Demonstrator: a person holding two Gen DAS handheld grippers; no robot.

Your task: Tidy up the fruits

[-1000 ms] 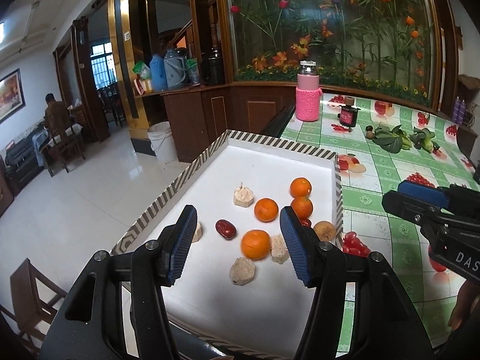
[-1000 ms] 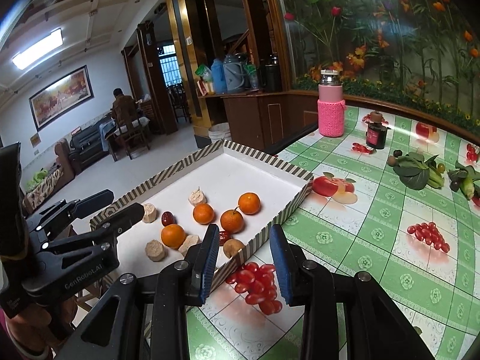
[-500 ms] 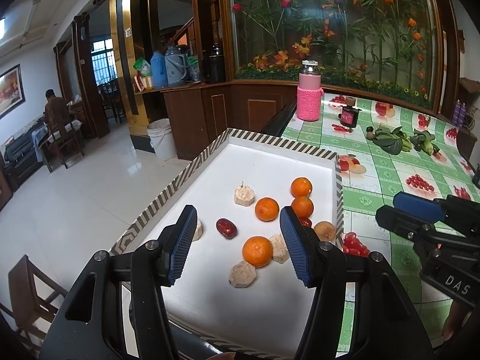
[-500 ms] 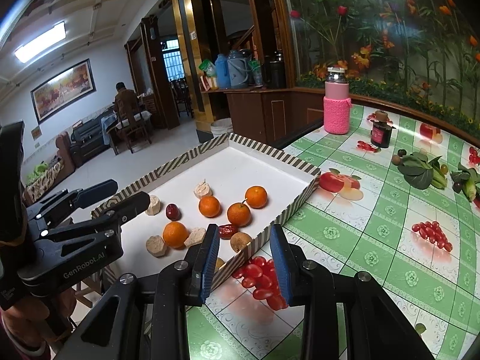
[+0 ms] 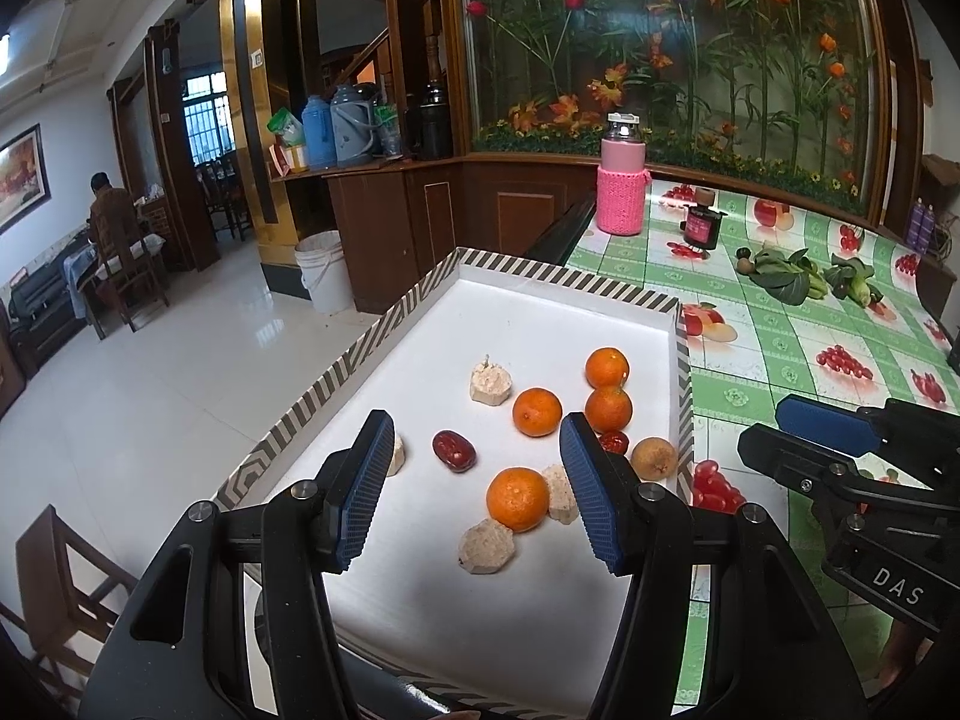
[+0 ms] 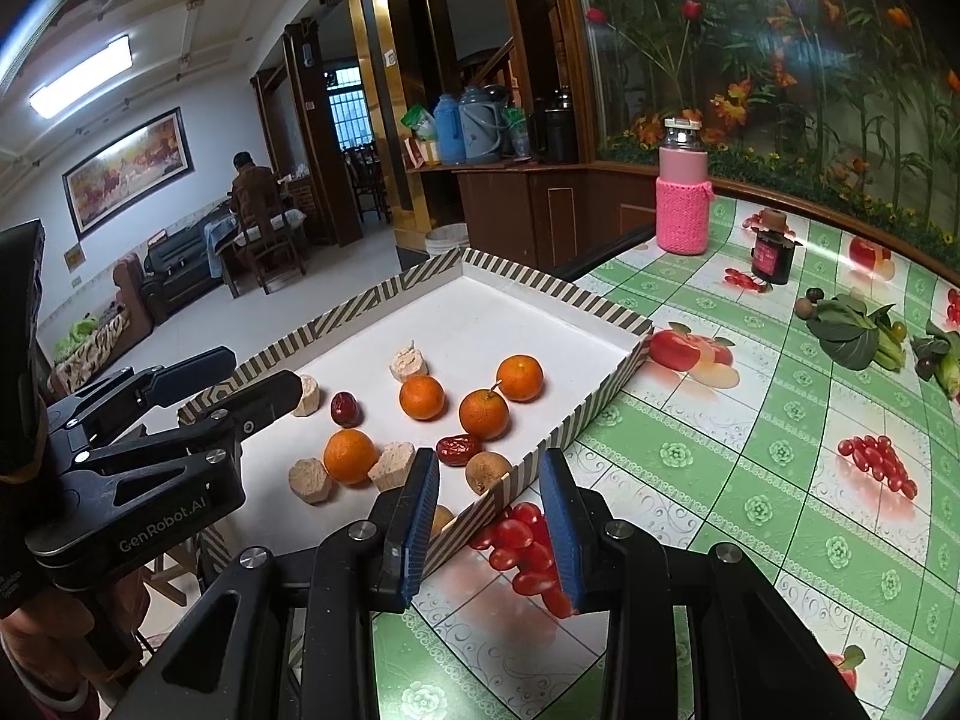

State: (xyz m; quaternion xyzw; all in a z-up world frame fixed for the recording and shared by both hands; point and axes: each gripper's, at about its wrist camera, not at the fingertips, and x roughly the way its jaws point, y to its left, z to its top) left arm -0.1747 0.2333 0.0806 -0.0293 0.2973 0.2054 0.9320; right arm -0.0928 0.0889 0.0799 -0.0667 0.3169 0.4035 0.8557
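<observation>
A white tray (image 5: 528,324) with a striped rim holds several oranges (image 5: 517,498) (image 6: 483,413), two red dates (image 5: 454,450) (image 6: 458,449), a brown longan (image 5: 654,457) (image 6: 483,471) and several beige chunks (image 5: 485,546) (image 6: 309,480). My left gripper (image 5: 474,435) (image 6: 264,369) hangs open above the tray's near end, with nothing between its fingers. My right gripper (image 6: 489,462) (image 5: 762,423) is open and empty over the tray's right rim. Its left finger partly hides another brown fruit (image 6: 443,519).
The tray lies at the left edge of a green fruit-print tablecloth (image 6: 750,420), with floor below. Farther back stand a pink bottle (image 6: 682,204) and a dark jar (image 6: 772,252). Leafy greens (image 6: 852,330) lie at the right. A person (image 6: 255,192) sits far off.
My right gripper has drifted slightly towards the tray. The left gripper has stayed still, and nothing on the tray has moved.
</observation>
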